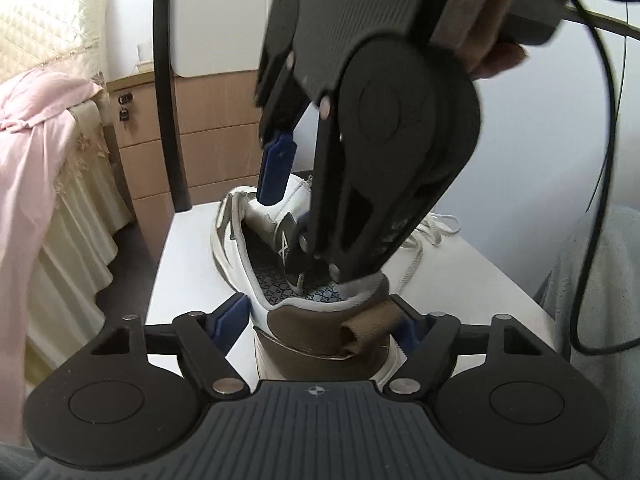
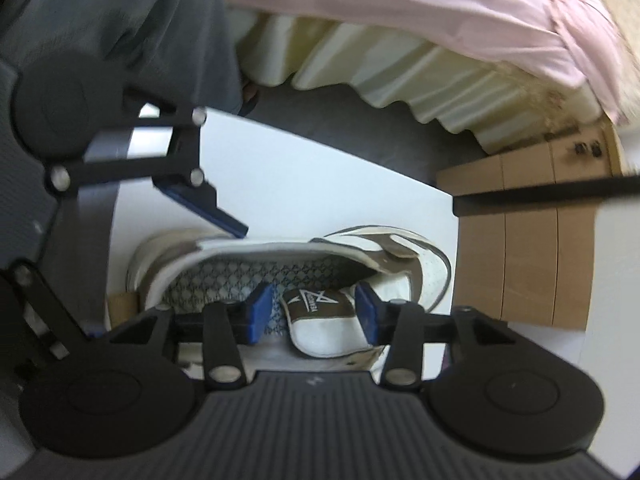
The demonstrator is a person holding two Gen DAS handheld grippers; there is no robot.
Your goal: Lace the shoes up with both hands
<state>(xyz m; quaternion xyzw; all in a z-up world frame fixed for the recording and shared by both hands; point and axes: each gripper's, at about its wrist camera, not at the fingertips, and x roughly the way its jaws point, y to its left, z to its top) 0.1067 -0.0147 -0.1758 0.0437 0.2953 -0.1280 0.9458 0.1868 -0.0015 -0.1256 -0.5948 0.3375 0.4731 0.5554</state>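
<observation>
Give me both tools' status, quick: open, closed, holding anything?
Left tool: open, its fingers straddling the shoe's heel; a firm grip cannot be told.
Right tool: open, fingers on either side of the shoe's tongue, not clamped.

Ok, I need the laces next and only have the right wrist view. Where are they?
Observer: The laces lie loose on the table, by the shoe's far end.
Operator: And the left gripper?
Observer: The left gripper is open, with a finger on either side of the heel.
Operator: How is mine angled?
Observer: The right gripper points steeply down into the shoe's opening.
</observation>
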